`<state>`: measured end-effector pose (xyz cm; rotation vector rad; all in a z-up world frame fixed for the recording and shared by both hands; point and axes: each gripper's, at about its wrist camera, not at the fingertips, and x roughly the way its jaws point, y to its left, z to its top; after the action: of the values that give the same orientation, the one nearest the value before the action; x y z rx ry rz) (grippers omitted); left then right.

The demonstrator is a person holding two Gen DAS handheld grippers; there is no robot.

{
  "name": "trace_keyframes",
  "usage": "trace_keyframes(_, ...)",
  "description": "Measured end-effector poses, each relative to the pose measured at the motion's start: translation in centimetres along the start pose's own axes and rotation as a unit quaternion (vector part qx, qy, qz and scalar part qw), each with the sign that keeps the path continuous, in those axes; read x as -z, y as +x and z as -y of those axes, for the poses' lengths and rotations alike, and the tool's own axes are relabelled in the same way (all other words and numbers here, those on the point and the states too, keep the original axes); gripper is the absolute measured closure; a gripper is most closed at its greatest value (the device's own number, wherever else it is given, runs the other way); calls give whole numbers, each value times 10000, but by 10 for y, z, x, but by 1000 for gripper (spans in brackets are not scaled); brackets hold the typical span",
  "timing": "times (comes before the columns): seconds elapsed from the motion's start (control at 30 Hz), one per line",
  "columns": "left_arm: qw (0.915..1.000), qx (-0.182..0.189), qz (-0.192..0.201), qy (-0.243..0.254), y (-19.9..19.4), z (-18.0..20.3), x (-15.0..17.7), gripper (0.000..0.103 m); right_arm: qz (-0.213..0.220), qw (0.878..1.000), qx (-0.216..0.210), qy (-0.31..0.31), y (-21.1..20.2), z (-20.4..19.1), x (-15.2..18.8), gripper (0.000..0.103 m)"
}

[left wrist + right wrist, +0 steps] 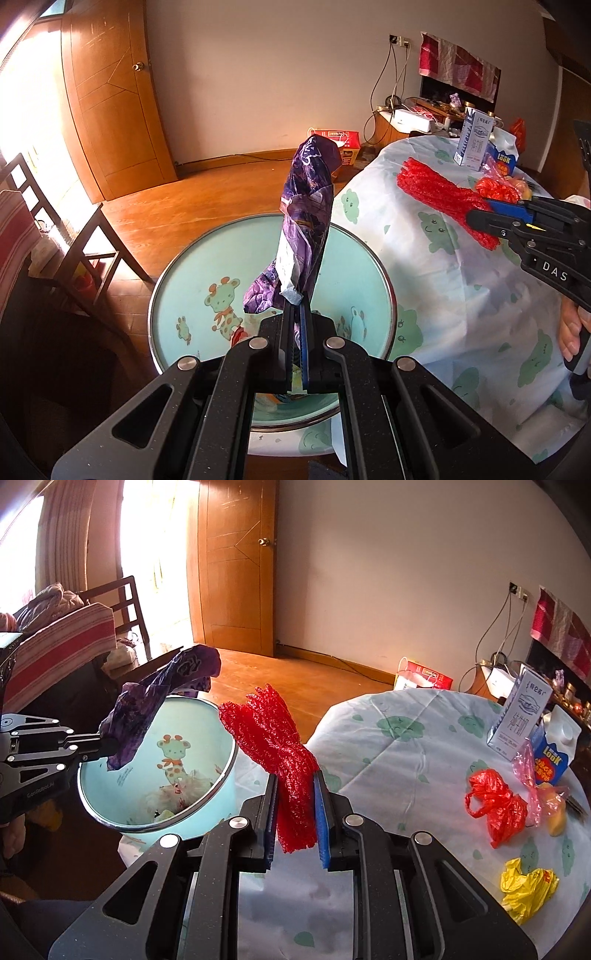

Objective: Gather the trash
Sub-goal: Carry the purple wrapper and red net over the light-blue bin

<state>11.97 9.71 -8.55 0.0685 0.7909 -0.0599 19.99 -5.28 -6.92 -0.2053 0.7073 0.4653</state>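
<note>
Right wrist only: yellow bag [528, 891] on table; L jaws clamped on purple wrapper [308, 218], R on red netting [284, 753].

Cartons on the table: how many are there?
2, both at the table's far edge: a tall white milk carton and, touching its right side, a shorter blue-and-white carton. More may hide behind them.

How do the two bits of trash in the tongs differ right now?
The purple wrapper in the left tongs is crinkled printed film, held over the bin. The red foam netting in the right tongs is a ribbed mesh bundle, held over the tablecloth beside the bin. Both are pinched at one end.
</note>
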Motion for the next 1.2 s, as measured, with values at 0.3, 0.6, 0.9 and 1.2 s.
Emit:
trace_keyframes(0.3, 9999, -86, -48, -129, 1, -14, 6, 101, -44, 9998, -96, -189, 10, -19, -5, 84)
trace_keyframes(0.6, 9995, -193, -91, -217, 0, -27, 11, 101, -92, 9992, -165, -344, 18, -31, -9, 84)
trace_keyframes(0.9, 9990, -275, -134, -323, 0, -39, 13, 101, -113, 9984, -235, -495, 24, -42, -14, 84)
trace_keyframes(1.2, 9987, -317, -140, -382, -2, -43, 13, 101, -139, 9976, -308, -611, 29, -52, -18, 84)
